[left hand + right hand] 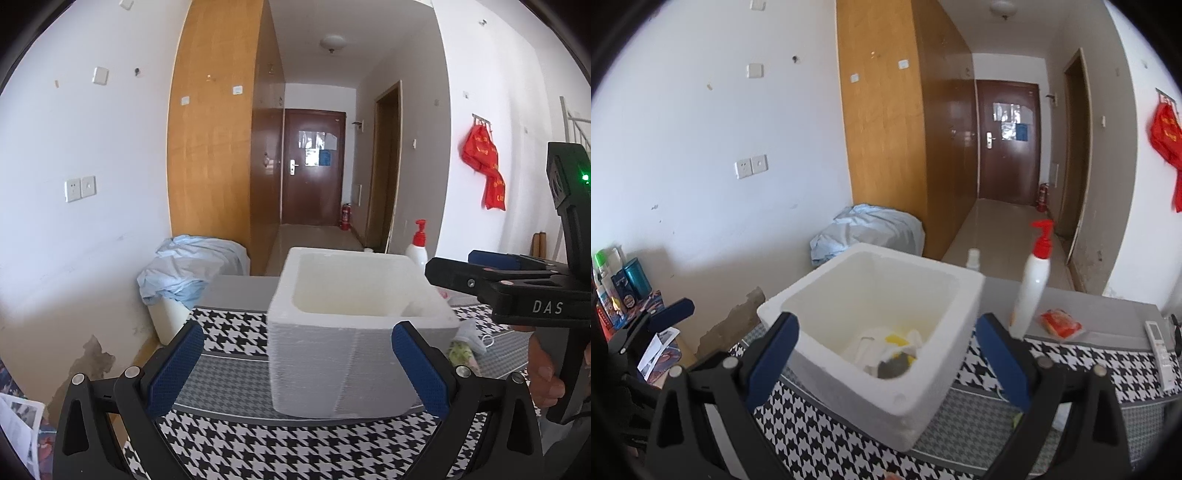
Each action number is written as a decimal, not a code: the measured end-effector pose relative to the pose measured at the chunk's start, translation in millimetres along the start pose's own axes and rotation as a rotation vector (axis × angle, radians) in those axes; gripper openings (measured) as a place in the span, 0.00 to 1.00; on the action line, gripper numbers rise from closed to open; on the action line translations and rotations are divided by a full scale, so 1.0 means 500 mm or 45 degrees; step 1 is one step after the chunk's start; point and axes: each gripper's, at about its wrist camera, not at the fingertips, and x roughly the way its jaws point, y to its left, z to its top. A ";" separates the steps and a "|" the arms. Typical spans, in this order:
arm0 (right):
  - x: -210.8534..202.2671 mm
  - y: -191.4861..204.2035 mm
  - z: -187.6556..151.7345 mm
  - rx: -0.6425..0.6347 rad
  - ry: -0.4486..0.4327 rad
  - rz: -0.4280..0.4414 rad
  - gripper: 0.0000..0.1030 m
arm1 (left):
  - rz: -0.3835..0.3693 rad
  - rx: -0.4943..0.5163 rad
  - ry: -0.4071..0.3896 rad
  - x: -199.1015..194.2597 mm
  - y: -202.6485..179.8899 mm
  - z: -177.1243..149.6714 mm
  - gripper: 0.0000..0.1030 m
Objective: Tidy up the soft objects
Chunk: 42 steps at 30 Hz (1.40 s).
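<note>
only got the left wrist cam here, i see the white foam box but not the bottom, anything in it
Observer: Yes. The right wrist view looks down into the foam box; white, yellow and dark grey soft items lie at its bottom.
Operator: is the right gripper carrying something
Observer: No, the right gripper is open and nothing is between its blue pads.
Operator: whats right of the box, that gripper blocks me
Observer: An orange packet lies beside the white pump bottle.
Operator: anything further right
Observer: A white remote lies on the houndstooth cloth.
</note>
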 end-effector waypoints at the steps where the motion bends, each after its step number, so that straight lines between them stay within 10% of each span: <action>1: -0.006 -0.003 -0.001 0.004 -0.002 -0.003 0.96 | 0.001 0.003 -0.005 -0.003 -0.004 0.002 0.99; 42: -0.233 -0.110 -0.132 0.088 -0.150 -0.264 0.96 | -0.245 0.077 -0.059 -0.058 -0.169 -0.018 0.99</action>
